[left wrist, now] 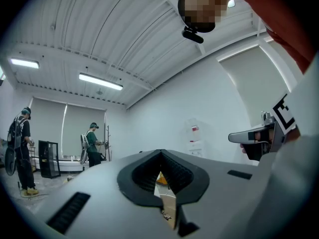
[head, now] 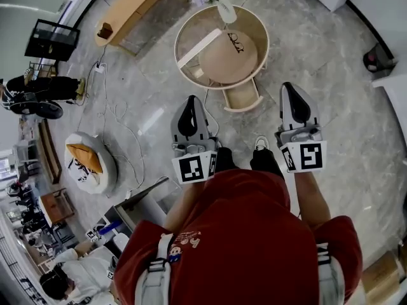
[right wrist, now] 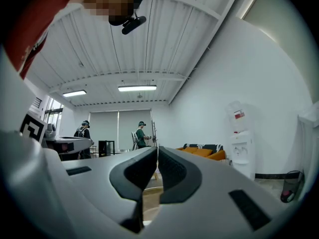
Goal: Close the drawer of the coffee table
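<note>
Drawer of pale wood point(head: 242, 98), pulled out of round beige coffee table point(head: 180, 40) toward the person. Near it, left gripper point(head: 190, 105) and right gripper point(head: 291, 93), jaws closed, empty. White cable point(head: 124, 127) on floor beside.

the drawer point(head: 242, 98) juts from the near side of the round surface point(head: 191, 27), ahead of and between the left tool point(head: 191, 103) and the right tool point(head: 291, 91); a vase point(head: 226, 10) stands on the far rim.
</note>
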`<action>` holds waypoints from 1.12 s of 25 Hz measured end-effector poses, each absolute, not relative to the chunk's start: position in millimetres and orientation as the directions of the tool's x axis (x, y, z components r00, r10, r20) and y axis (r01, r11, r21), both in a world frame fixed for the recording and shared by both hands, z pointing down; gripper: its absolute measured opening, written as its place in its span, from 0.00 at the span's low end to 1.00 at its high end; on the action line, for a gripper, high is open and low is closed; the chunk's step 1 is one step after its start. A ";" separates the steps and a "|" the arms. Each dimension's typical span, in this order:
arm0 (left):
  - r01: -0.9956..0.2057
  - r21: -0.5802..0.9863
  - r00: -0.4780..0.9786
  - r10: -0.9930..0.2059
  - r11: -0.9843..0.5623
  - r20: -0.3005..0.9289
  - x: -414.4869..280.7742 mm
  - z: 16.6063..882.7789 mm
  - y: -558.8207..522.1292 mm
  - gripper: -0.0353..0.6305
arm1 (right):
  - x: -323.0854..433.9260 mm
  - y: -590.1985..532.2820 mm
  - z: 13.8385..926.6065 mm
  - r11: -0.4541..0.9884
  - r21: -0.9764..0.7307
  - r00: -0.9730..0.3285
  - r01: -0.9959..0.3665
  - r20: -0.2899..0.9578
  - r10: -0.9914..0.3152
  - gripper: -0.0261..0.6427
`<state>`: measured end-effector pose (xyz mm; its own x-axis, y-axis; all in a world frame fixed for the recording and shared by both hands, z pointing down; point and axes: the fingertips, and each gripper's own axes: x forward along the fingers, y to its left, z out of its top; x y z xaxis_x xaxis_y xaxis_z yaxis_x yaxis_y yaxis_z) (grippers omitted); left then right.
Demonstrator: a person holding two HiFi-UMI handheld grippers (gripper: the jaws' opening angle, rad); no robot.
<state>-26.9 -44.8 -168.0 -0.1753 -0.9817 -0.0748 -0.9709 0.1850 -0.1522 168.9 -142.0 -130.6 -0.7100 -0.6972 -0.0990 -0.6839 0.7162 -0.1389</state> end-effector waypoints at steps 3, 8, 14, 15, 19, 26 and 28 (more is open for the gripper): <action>-0.980 -0.139 -0.131 -0.989 0.140 -0.068 -34.7 -157.6 -50.6 0.07 | 168.4 -141.8 -122.8 0.682 -0.115 -0.677 -0.722 -0.081 -0.731 0.08; -0.989 -0.131 -0.058 -0.994 0.070 -0.090 -72.4 -160.6 -56.7 0.07 | 140.7 -133.4 -126.2 0.625 -0.086 -0.623 -0.776 -0.054 -0.780 0.08; -0.978 -0.206 0.062 -0.995 -0.044 -0.081 -132.5 -156.1 -53.7 0.07 | 92.4 -115.8 -126.1 0.527 -0.070 -0.527 -0.847 -0.027 -0.849 0.08; -0.974 -0.218 0.083 -0.993 -0.063 -0.083 -141.9 -155.0 -51.4 0.07 | 83.5 -112.2 -124.5 0.516 -0.064 -0.516 -0.854 -0.021 -0.856 0.08; -0.965 -0.227 0.148 -0.987 -0.131 -0.058 -173.7 -140.5 -49.0 0.07 | 51.2 -100.5 -114.0 0.479 -0.040 -0.480 -0.877 0.003 -0.877 0.08; -0.957 -0.172 0.247 -0.967 -0.234 -0.056 -188.0 -89.7 -55.4 0.07 | 26.6 -89.1 -56.1 0.422 -0.041 -0.423 -0.906 0.067 -0.903 0.08; -0.946 -0.178 0.281 -0.959 -0.269 -0.042 -180.5 -67.7 -60.6 0.07 | 28.1 -90.7 -27.9 0.410 -0.048 -0.413 -0.911 0.092 -0.906 0.08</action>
